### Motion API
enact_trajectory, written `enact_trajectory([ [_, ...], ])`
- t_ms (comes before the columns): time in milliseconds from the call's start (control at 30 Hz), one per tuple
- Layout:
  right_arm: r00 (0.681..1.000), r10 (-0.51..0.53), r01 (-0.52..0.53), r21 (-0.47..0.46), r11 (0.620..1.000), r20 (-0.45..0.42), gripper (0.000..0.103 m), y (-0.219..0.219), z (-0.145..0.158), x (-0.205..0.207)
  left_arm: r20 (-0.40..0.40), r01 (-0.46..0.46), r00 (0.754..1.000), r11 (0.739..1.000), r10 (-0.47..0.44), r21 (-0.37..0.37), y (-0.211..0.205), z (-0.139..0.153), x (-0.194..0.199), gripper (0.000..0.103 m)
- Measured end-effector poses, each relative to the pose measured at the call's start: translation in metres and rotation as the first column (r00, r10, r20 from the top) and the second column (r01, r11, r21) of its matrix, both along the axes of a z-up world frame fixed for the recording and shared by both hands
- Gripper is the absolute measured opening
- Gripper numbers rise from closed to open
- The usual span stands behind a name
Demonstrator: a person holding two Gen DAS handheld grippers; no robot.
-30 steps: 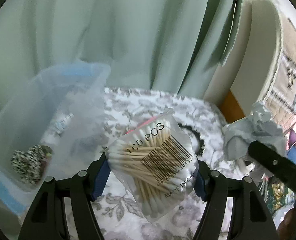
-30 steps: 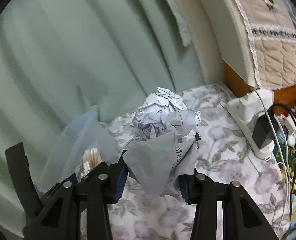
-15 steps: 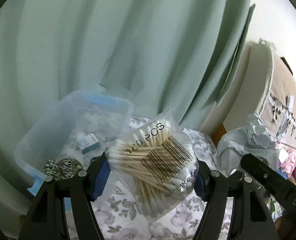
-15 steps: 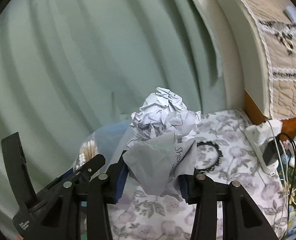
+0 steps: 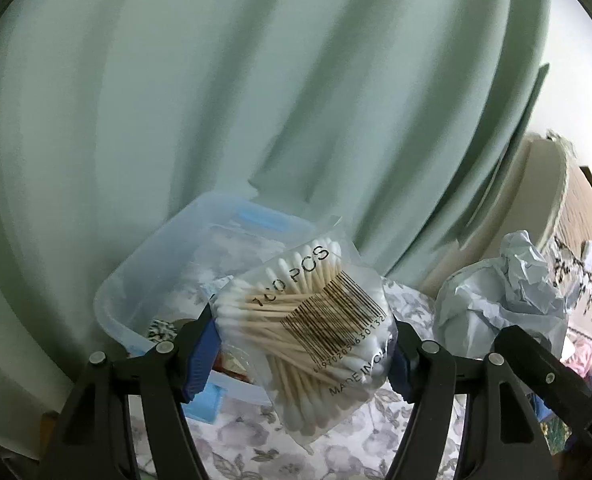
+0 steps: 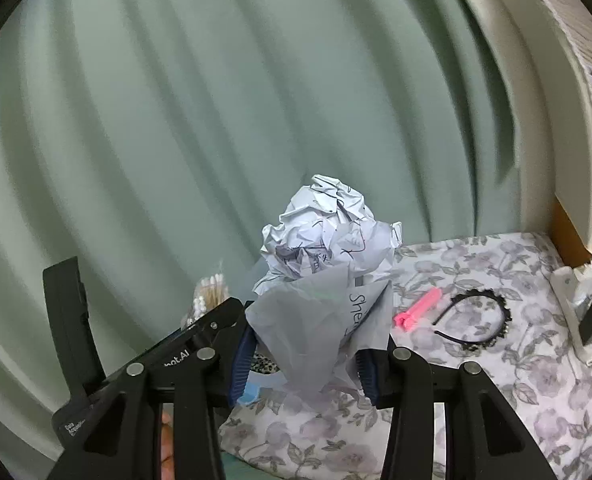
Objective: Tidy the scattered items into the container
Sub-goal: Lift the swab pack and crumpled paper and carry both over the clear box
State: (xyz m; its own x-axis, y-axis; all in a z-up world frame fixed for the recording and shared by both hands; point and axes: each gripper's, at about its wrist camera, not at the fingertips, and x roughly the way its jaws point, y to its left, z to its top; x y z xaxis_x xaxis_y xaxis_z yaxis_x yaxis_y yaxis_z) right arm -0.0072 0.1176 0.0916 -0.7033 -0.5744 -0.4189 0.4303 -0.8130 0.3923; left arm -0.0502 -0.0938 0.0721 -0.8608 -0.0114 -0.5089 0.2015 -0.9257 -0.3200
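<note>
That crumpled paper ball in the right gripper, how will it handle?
The crumpled paper ball probably weighs little and gives under the pads. A loose flap hangs between the right gripper fingers, so it may snag. Once dropped, it could roll or spring open.

Both loads higher now, cotton swab bag (image 5: 308, 320) nearer over clear container (image 5: 136, 280)

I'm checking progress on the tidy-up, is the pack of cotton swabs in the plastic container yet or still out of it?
Out. The left gripper holds the cotton swab pack clamped in the air in front of the plastic container.
</note>
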Motion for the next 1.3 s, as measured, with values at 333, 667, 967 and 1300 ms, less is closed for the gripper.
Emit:
enact_trajectory([
  [333, 0.995, 0.087, -0.090, 0.077, 0.993, 0.044, 0.048, -0.056, -0.017, -0.014, 0.022, -0.071, 0.997, 0.994, 0.070, 0.079, -0.050, -0.022, -0.005, 0.072],
  [667, 0.984, 0.127, -0.146, 0.154, 0.977, 0.128, 0.048, -0.092, -0.054, -0.040, 0.043, -0.065, 0.997, 0.989, 0.060, 0.133, -0.073, -0.051, -0.015, 0.072],
  [967, 0.973, 0.147, -0.182, 0.199, 0.963, 0.175, 0.048, -0.112, -0.074, -0.057, 0.080, -0.034, 0.997, 0.984, 0.021, 0.172, -0.080, -0.073, -0.028, 0.072],
  [1300, 0.967, 0.161, -0.203, 0.218, 0.954, 0.195, 0.048, -0.125, -0.080, -0.074, 0.073, -0.029, 0.997, 0.985, 0.016, 0.171, -0.088, -0.074, -0.036, 0.072],
])
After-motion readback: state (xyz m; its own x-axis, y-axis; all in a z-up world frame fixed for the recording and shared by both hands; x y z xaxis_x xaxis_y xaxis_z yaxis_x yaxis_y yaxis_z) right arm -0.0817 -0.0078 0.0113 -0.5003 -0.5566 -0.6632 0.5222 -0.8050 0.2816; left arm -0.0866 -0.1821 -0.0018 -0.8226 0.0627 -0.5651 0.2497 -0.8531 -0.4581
